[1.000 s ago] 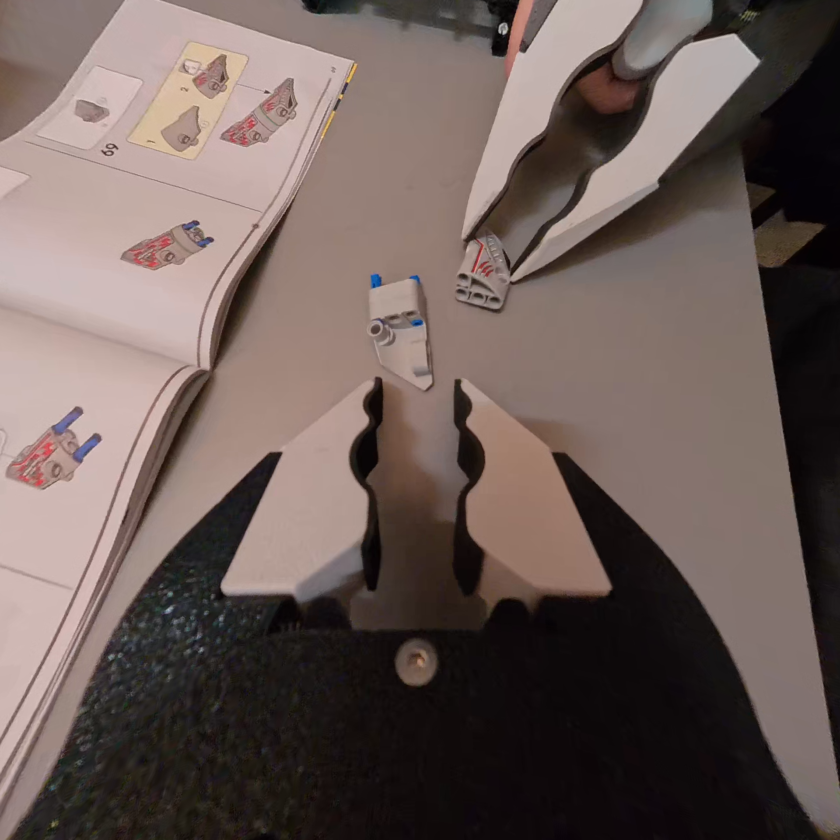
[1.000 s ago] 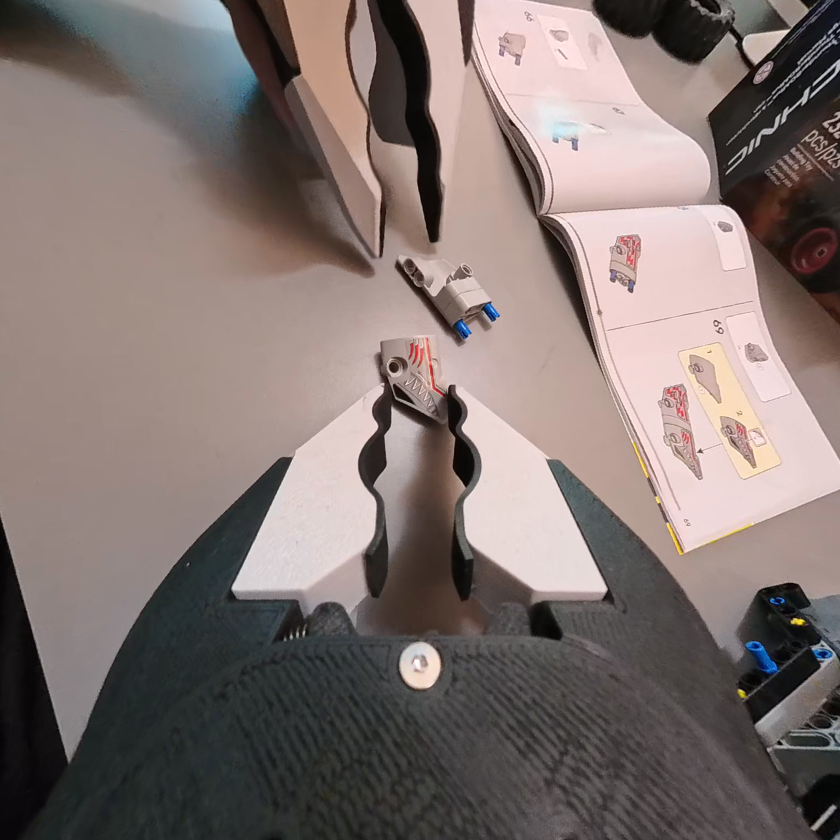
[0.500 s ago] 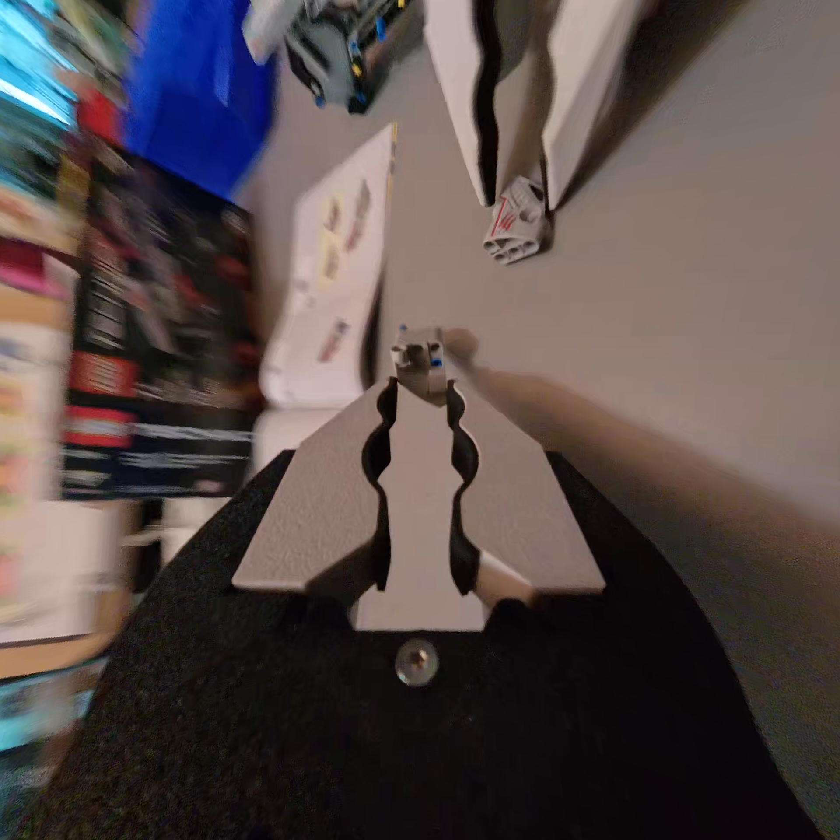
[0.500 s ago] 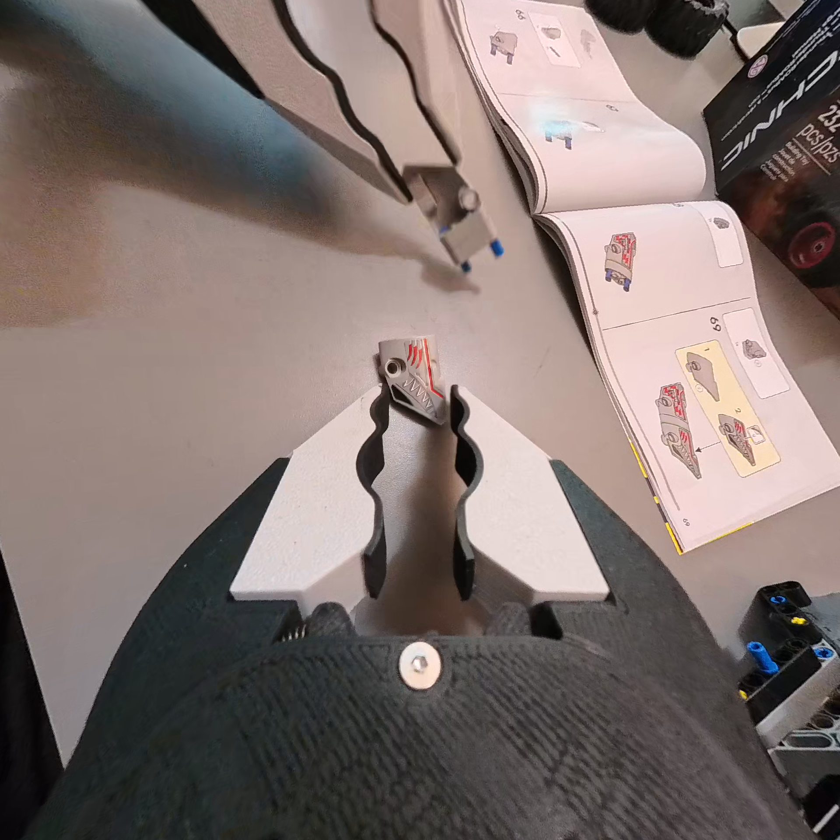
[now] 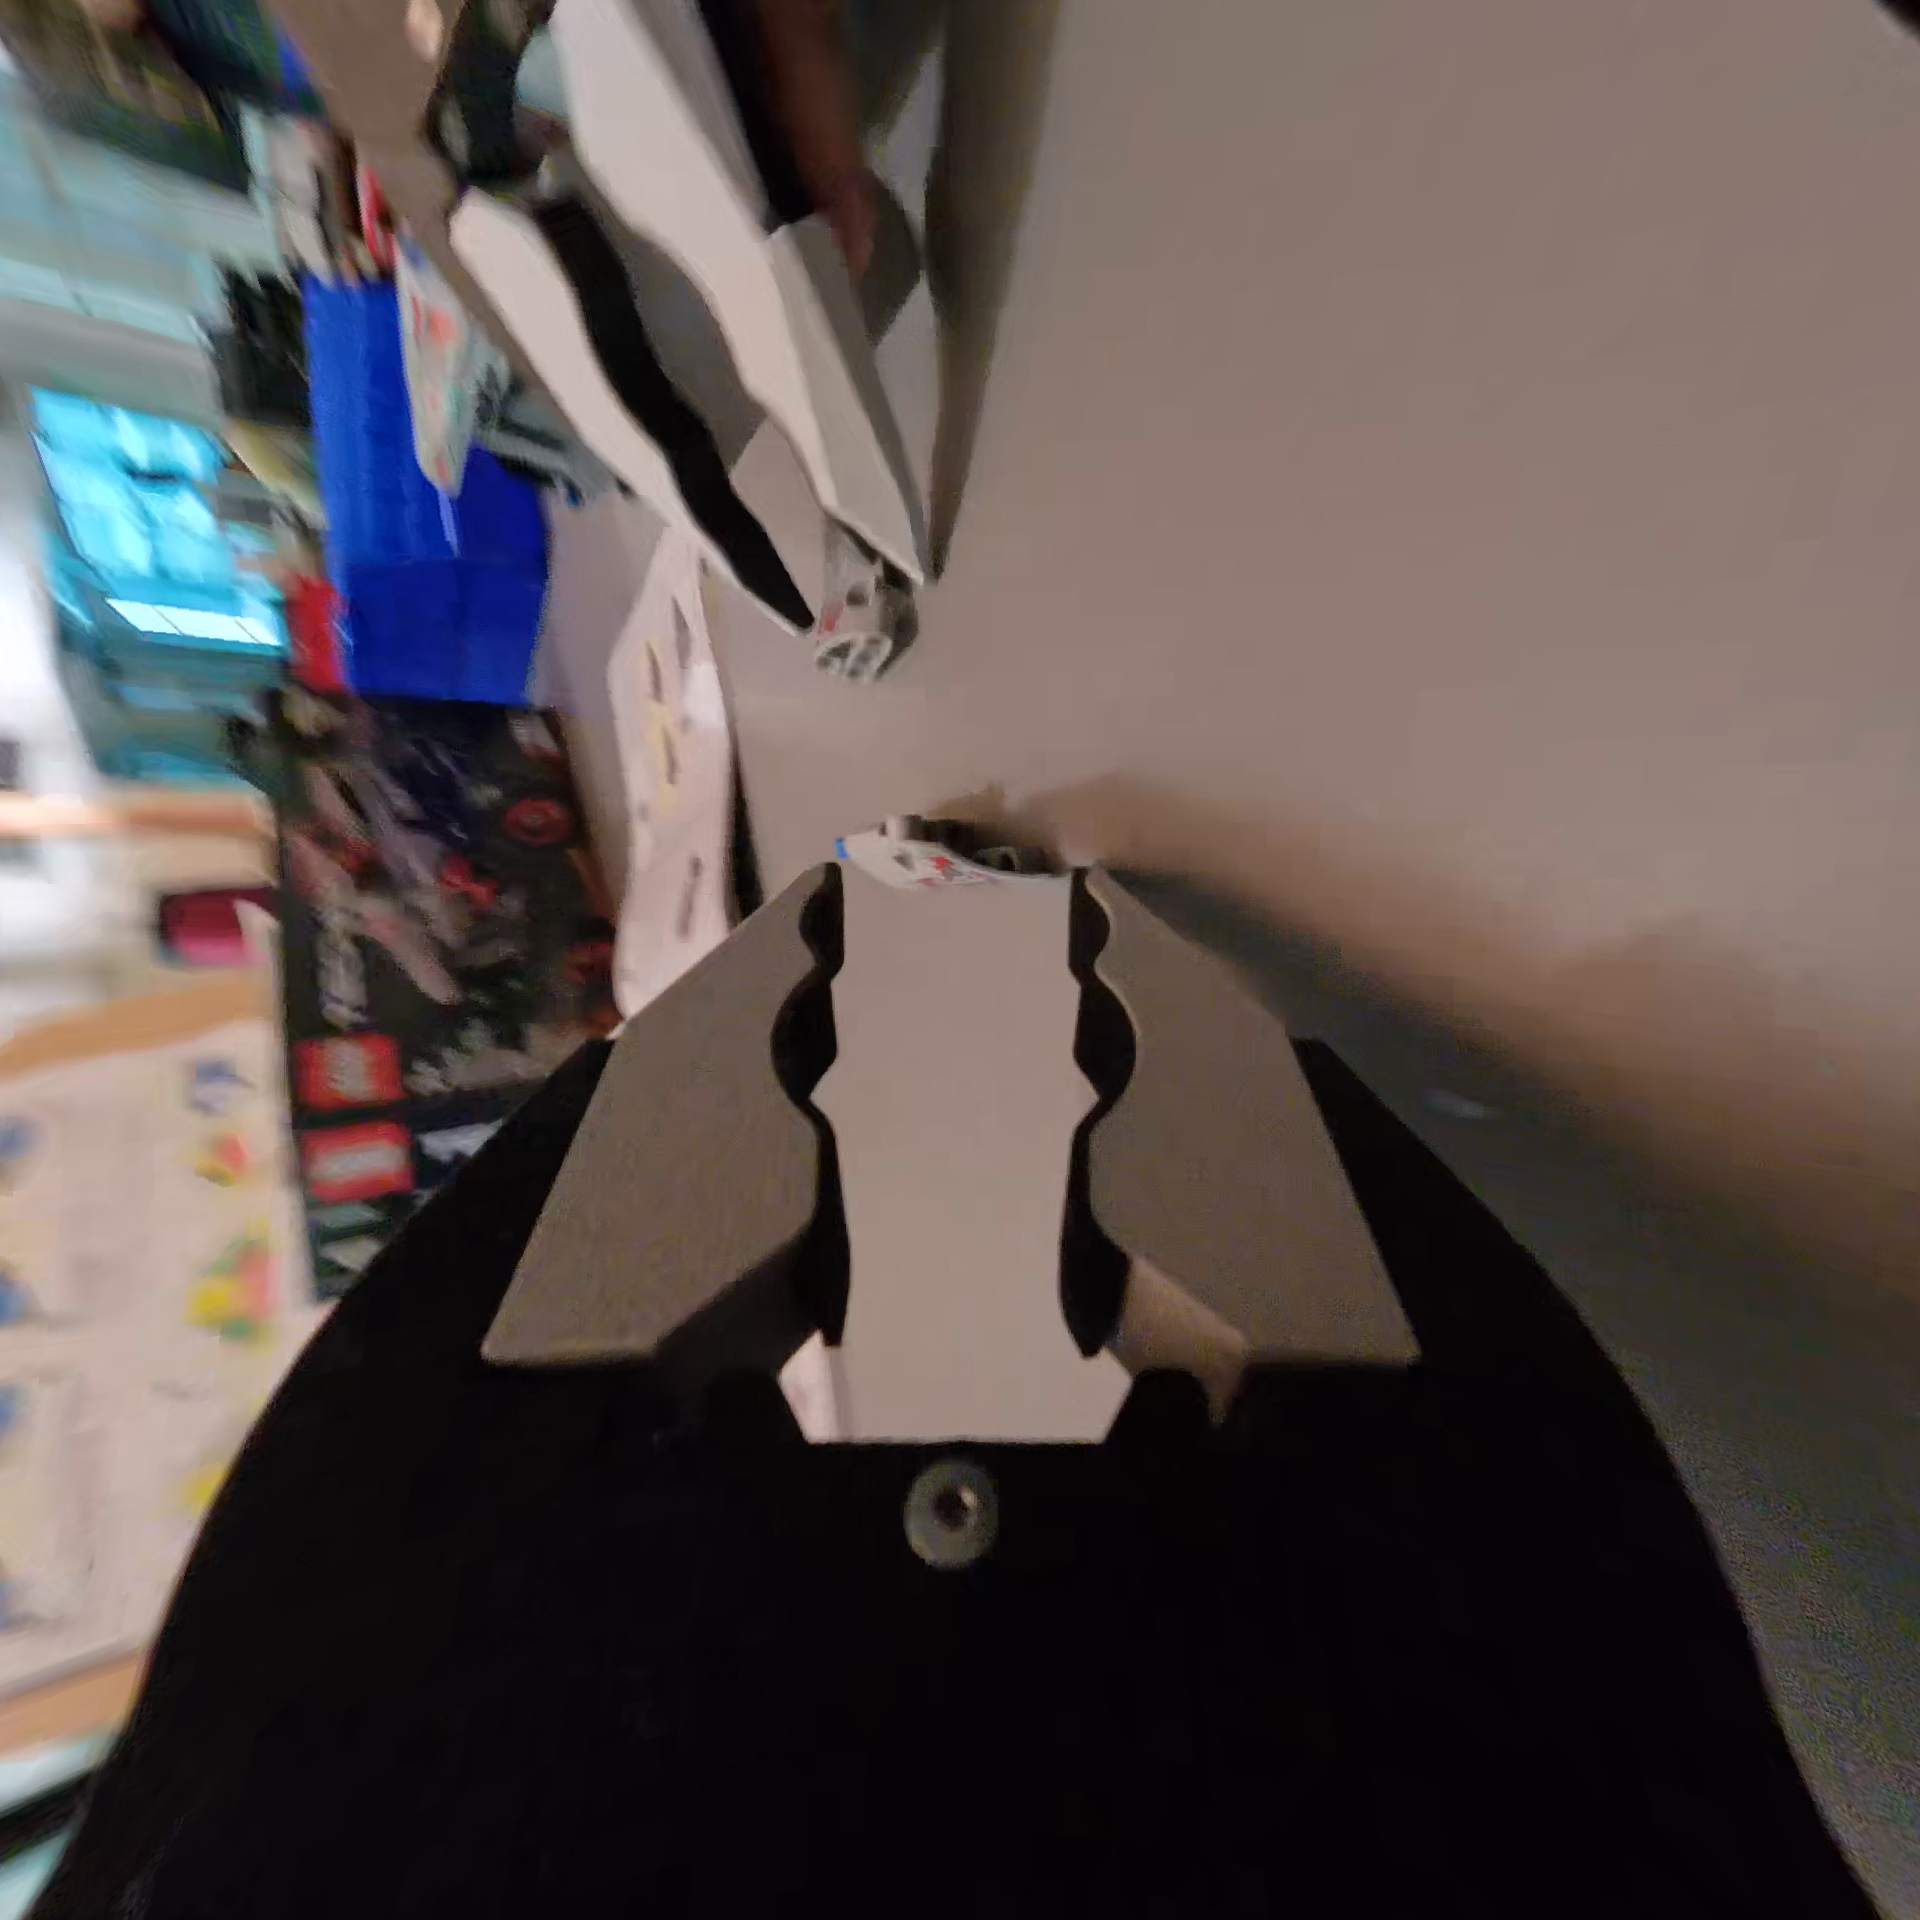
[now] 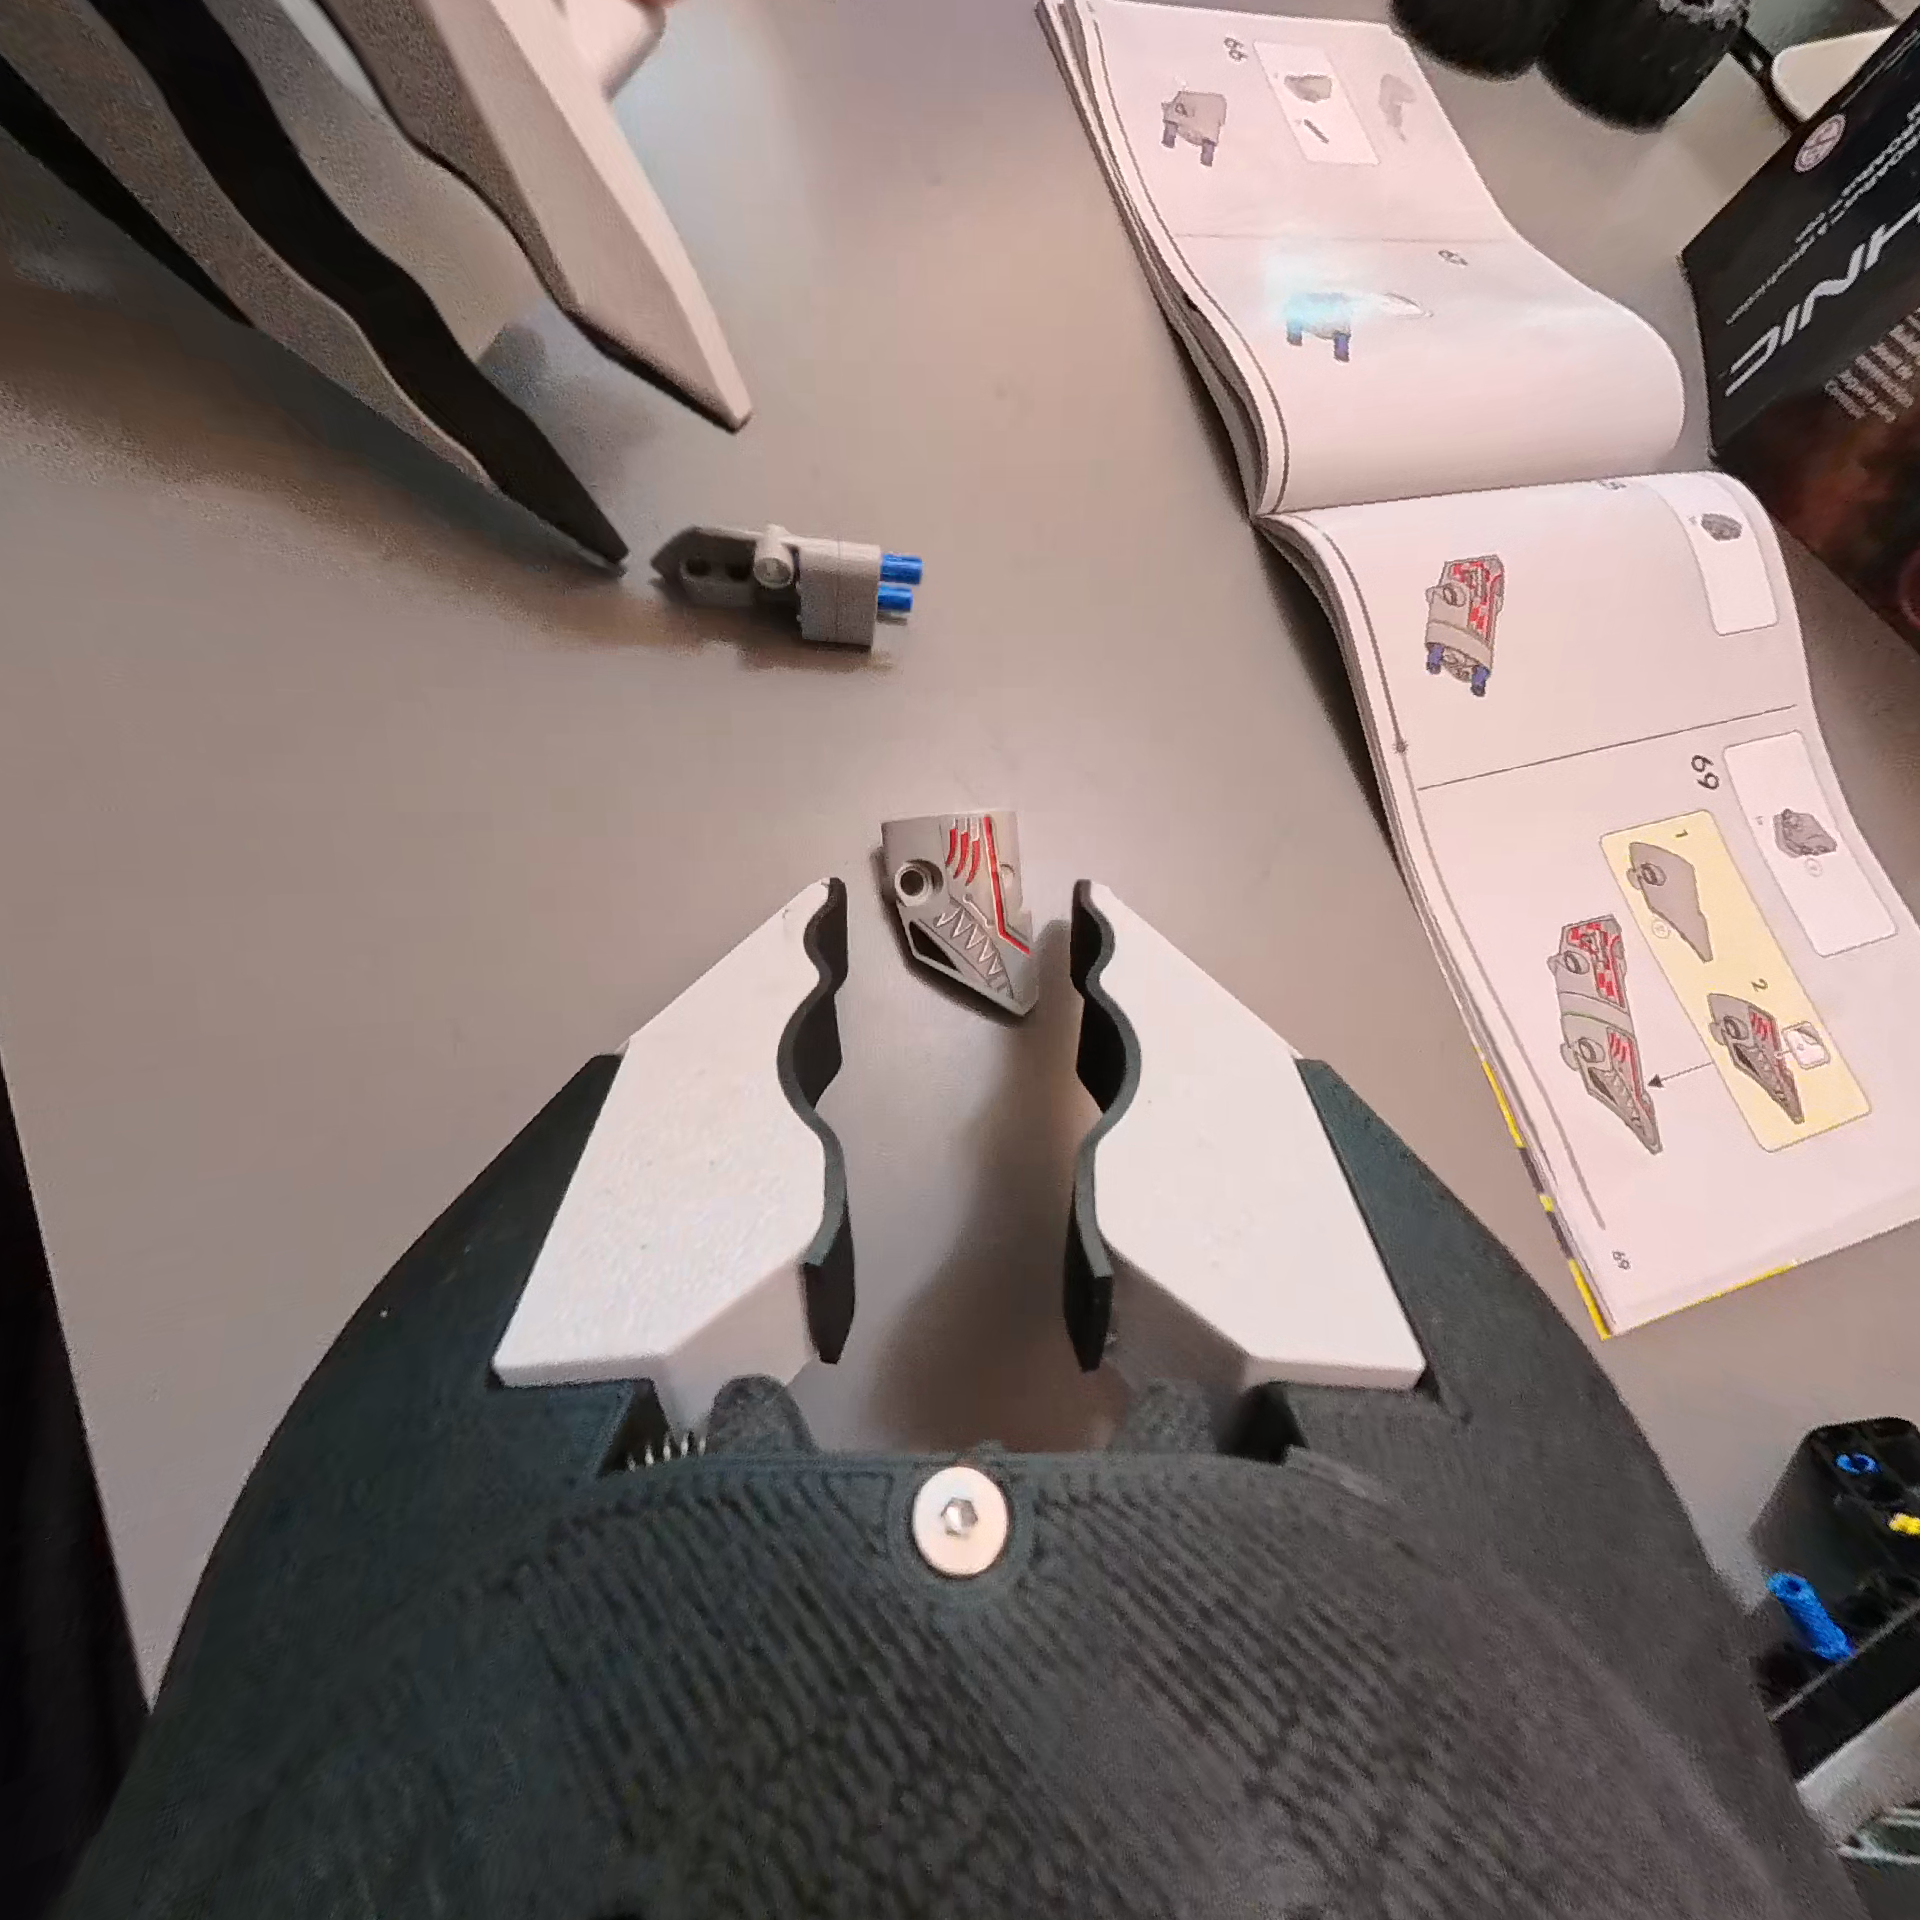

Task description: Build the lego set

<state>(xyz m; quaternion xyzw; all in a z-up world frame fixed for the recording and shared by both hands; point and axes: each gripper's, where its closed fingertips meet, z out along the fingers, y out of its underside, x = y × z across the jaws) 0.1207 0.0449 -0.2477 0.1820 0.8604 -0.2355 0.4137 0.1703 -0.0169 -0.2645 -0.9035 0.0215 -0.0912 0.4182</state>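
A grey panel with red stickers (image 6: 961, 914) lies on the grey table (image 6: 312, 831) between the fingers of my open right gripper (image 6: 956, 888), touching neither. A grey piece with two blue pins (image 6: 800, 587) lies on its side farther off. My left gripper (image 6: 673, 486) is open, one fingertip just left of that piece. In the blurred, rolled left wrist view the left gripper (image 5: 954, 875) is open with the pin piece (image 5: 935, 868) at its fingertips. The right gripper (image 5: 860, 597) and the stickered panel (image 5: 857, 634) are beyond it.
An open instruction booklet (image 6: 1558, 727) lies to the right. A black set box (image 6: 1818, 291) and black tyres (image 6: 1558, 42) are at the back right. A partly built black model with blue pins (image 6: 1849, 1558) sits at the lower right. Boxes (image 5: 436, 914) stand past the table edge. My right fingertips sit around 9 cm from my left ones.
The left gripper, which held the pin piece above the table half a second ago, has let it go; it now lies on its side. The right gripper has opened wider around the panel.
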